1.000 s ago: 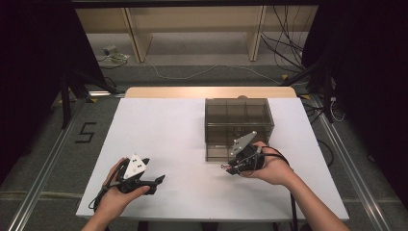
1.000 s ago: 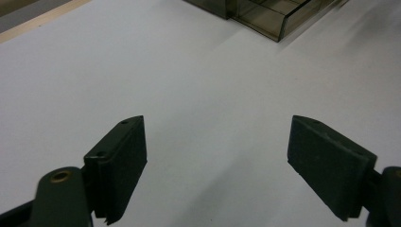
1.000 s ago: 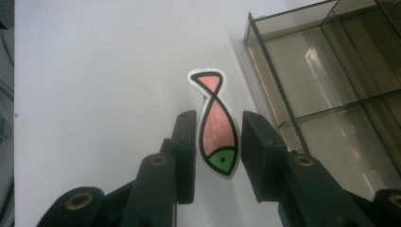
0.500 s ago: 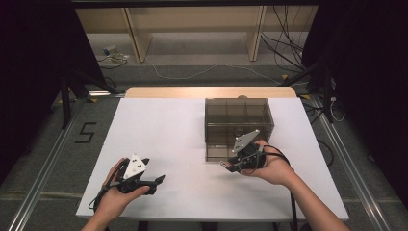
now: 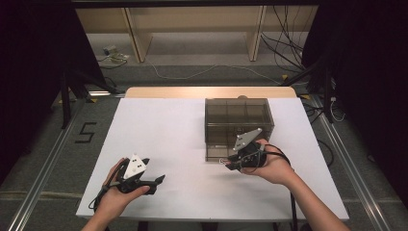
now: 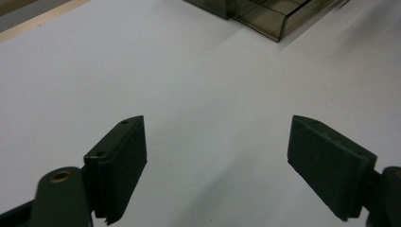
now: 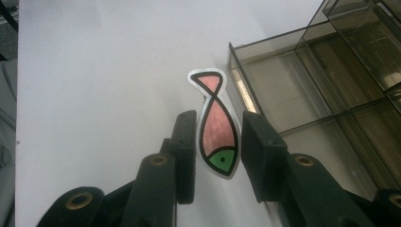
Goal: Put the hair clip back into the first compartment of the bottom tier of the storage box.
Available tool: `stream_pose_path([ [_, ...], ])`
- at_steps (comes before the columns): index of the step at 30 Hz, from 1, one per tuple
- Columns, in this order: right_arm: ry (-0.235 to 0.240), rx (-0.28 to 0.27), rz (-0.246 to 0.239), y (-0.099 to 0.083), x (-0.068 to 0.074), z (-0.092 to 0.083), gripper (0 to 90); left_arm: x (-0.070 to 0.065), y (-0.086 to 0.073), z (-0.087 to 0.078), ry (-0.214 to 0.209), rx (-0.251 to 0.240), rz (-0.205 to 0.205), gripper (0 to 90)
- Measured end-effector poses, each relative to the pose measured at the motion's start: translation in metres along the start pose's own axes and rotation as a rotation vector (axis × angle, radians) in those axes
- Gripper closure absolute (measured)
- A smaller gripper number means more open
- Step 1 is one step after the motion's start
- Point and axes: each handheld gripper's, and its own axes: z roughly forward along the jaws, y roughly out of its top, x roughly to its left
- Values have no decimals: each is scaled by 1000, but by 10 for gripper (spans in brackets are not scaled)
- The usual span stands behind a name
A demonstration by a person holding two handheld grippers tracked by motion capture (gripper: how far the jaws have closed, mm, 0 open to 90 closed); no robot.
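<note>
From the high view nothing has shifted in the past second: my right claw (image 5: 230, 163) hovers at the near edge of the smoky transparent compartment box (image 5: 238, 115). In the left gripper view, my left claw (image 6: 217, 163) gapes empty over white tabletop (image 6: 142, 71). The right gripper view shows the flat pink-and-green fish-shaped cutout (image 7: 215, 124) between my part-closed jaws; I cannot tell if they clamp it, so the pick is unfinished.

Table (image 5: 159, 130): white top, pale wooden strip along the far edge. Resting on it, right of centre toward the far side: one smoky transparent compartment box (image 5: 238, 126), divided into cells, open at the top.
</note>
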Motion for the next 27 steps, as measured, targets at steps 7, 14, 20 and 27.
stream_pose_path([
  [7,-6,-11,8,0,-1,-1,676,0,0,0,-1,0,0,205],
  [14,-11,-22,14,1,-1,-2,676,0,0,0,1,-1,0,205],
  [20,-12,-25,17,1,-1,-3,676,0,0,0,1,0,0,205],
  [27,-19,-36,34,1,-1,-3,676,0,0,0,0,0,1,205],
])
